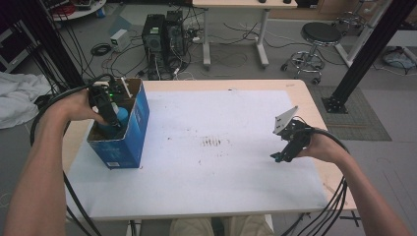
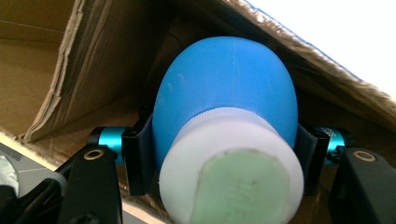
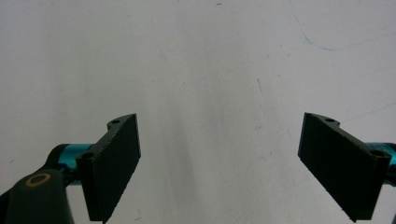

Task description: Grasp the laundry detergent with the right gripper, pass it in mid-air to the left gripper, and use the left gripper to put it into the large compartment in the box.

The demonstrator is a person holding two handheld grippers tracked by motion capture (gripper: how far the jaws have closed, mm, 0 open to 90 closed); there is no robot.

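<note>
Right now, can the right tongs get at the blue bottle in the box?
Probably not: the right tongs hover open across the table, and the left tongs already clamp the blue bottle down inside the cardboard box.

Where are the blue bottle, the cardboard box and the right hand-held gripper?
blue bottle [image 2: 224,84]: left gripper view, on its rounded blue body.
cardboard box [image 1: 135,132]: high view, on its blue outer side wall.
right hand-held gripper [image 3: 219,163]: right gripper view, midway between its open jaws.
</note>
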